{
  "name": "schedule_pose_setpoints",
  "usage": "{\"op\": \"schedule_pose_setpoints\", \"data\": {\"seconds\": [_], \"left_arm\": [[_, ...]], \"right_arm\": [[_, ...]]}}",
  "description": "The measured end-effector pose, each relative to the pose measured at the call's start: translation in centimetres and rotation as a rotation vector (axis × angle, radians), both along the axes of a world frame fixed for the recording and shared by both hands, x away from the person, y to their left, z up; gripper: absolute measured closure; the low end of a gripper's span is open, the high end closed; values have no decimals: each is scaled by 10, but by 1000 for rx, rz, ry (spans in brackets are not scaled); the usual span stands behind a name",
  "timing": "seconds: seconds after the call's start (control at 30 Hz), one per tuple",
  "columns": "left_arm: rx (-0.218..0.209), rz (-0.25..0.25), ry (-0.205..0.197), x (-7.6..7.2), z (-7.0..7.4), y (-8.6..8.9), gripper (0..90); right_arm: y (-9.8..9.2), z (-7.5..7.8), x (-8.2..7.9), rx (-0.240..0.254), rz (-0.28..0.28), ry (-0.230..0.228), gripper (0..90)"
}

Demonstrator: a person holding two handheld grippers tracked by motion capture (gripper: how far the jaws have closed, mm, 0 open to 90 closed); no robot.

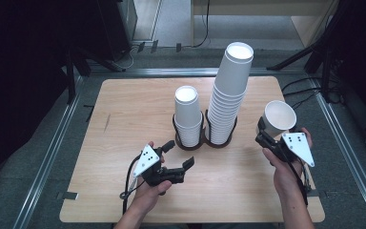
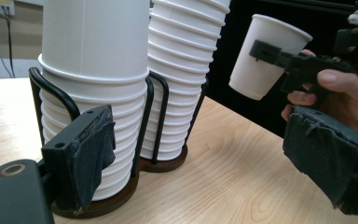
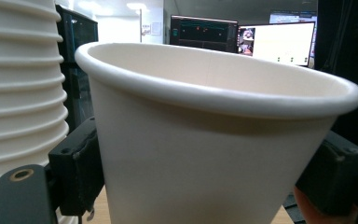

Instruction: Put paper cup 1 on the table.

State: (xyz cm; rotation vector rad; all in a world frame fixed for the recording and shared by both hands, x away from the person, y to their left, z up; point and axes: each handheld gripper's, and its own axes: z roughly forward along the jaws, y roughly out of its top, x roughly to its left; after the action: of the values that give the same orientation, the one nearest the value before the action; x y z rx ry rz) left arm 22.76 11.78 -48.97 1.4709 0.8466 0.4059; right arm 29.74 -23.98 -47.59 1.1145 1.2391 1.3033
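Note:
Two stacks of white paper cups stand in black wire holders [image 1: 177, 125] at mid-table: a short stack [image 1: 188, 114] and a tall stack [image 1: 229, 90]. My right gripper [image 1: 270, 133] is shut on a single white paper cup [image 1: 279, 118], held tilted above the table's right side, clear of the tall stack. In the right gripper view this cup [image 3: 200, 140] sits between the two black jaws. My left gripper [image 1: 180, 153] hovers low in front of the short stack, open with nothing between its fingers. The left gripper view has both stacks [image 2: 93, 70] close ahead and the held cup [image 2: 268, 53] at right.
The wooden table [image 1: 124, 109] has bare surface to the left and in front of the stacks. Its right edge lies just beyond my right hand [image 1: 286, 174]. Metal floor rails [image 1: 52, 152] and dark equipment surround the table. Monitors [image 3: 242, 37] glow far behind.

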Motion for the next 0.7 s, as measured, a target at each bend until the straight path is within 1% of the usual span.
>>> {"op": "schedule_pose_setpoints", "data": {"seconds": [0.07,0.1,0.13,0.17,0.23,0.27,0.3,0.33,0.37,0.47,0.5,0.53,0.6,0.63,0.7], "left_arm": [[1,2,-2,0,0,0,95],[1,2,-2,0,0,0,95],[1,3,-2,0,0,0,95],[1,5,-2,0,0,1,95],[1,6,-1,0,0,2,95],[1,6,-1,0,0,2,95],[-2,8,0,1,0,3,95],[-2,8,0,1,0,3,95],[-2,10,0,1,0,3,95],[-2,11,-1,1,0,3,95],[-2,11,-1,1,0,3,95],[-1,9,0,1,0,3,95],[1,9,0,1,0,2,95],[2,8,1,1,-1,2,95],[2,8,1,1,-1,2,95]], "right_arm": [[5,-9,9,-19,6,-6,142],[5,-9,9,-19,6,-6,142],[6,-12,12,-25,7,-7,143],[8,-19,18,-34,3,-15,142],[9,-23,23,-37,-3,-2,142],[9,-23,23,-37,-3,-2,142],[10,-28,29,-43,2,6,143],[10,-28,29,-43,2,6,143],[10,-31,35,-56,0,19,142],[10,-33,40,-41,5,37,142],[10,-33,40,-41,5,37,142],[11,-34,44,-40,-1,46,142],[11,-35,45,-42,-3,49,142],[10,-38,50,-51,-7,62,143],[9,-39,51,-56,-10,66,142]]}}
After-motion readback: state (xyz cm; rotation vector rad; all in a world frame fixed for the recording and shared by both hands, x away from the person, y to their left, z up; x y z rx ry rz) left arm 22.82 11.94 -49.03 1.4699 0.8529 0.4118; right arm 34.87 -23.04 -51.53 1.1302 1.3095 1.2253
